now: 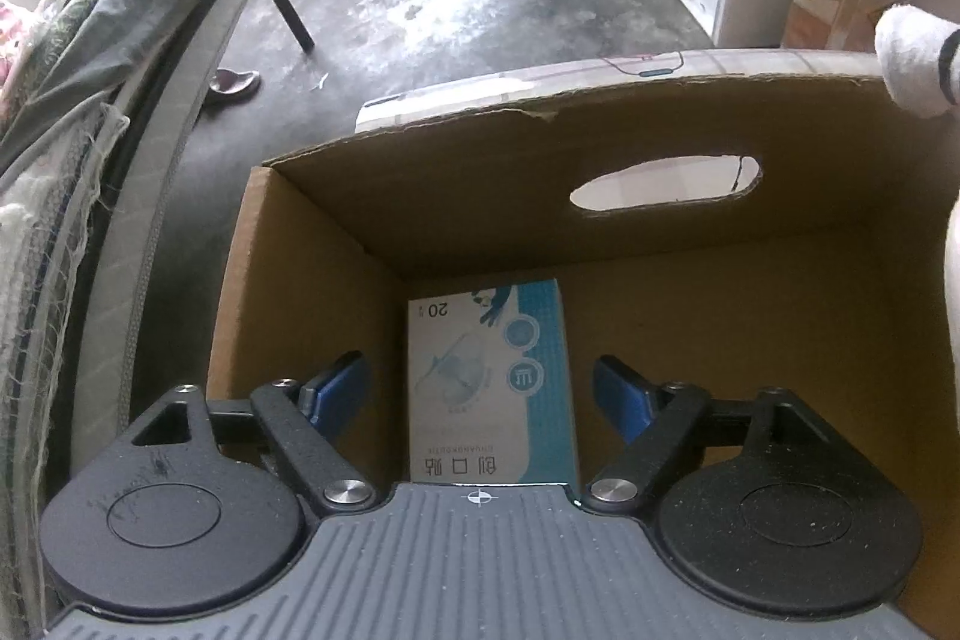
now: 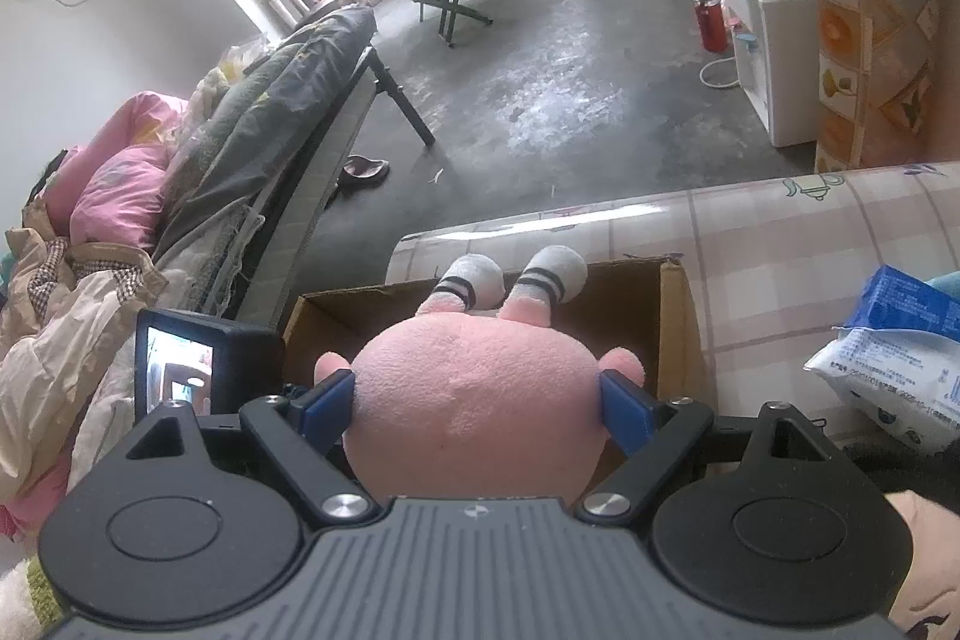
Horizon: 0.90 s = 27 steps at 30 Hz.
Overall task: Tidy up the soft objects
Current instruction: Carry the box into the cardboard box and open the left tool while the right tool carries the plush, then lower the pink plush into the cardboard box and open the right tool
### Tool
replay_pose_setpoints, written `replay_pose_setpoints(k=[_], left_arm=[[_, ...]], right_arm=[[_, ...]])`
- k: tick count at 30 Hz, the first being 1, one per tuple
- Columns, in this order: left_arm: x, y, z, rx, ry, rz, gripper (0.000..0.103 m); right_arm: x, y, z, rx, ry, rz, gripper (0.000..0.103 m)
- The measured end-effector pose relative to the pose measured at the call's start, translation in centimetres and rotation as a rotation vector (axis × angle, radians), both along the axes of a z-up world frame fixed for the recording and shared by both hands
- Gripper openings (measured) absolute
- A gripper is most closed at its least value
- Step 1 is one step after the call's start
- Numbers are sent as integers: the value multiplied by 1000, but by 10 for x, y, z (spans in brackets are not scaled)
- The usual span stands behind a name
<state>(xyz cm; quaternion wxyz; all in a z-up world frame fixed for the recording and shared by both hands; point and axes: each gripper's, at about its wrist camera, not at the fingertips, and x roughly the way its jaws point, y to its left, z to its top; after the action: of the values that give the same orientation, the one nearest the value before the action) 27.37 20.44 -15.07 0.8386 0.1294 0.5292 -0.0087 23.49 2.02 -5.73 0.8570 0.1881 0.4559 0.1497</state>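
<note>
On a checked tablecloth [image 2: 780, 244], lower frame, the right gripper [image 2: 474, 400] squeezes a light, squashy pink plush toy [image 2: 474, 388] by its belly over a cardboard box [image 2: 675, 328]; the left gripper [image 1: 480, 394] gapes empty.

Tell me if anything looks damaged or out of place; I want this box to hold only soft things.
Two things. The cardboard box has a ragged tear along its far rim. Also, a rigid blue-and-white carton already lies flat on its floor, hardly a soft object. The right gripper holds the pink plush toy above the box.
</note>
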Motion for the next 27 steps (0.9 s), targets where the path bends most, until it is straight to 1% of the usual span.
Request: replay_pose_setpoints(k=[4,7,10,13,14,16,18,20,21,22,24,27], left_arm=[[-1,2,3,-5,-2,14,82],[-5,6,19,-38,-16,38,82],[-13,16,41,-120,-28,83,82],[-27,30,62,-229,-32,152,82],[-33,37,69,-277,-30,183,82],[-42,48,80,-367,-33,238,82],[-52,62,91,-474,-47,283,82],[-59,73,100,-572,-64,301,83],[-63,78,104,-632,-70,294,84],[-65,80,108,-674,-72,285,84],[-69,83,115,-735,-88,247,88],[-71,79,125,-775,-110,162,95]], right_arm=[[1,1,4,1,-10,1,89],[2,-1,12,11,-34,0,89],[4,-4,22,35,-63,4,89],[6,-8,28,82,-67,5,89],[7,-9,28,105,-61,2,89],[11,-13,23,160,-29,-13,89],[15,-18,15,227,15,-44,89],[18,-24,7,300,57,-77,89],[20,-28,1,345,78,-94,89],[22,-31,-5,399,103,-111,89],[24,-37,-18,512,154,-148,89],[24,-40,-35,638,220,-174,89]])
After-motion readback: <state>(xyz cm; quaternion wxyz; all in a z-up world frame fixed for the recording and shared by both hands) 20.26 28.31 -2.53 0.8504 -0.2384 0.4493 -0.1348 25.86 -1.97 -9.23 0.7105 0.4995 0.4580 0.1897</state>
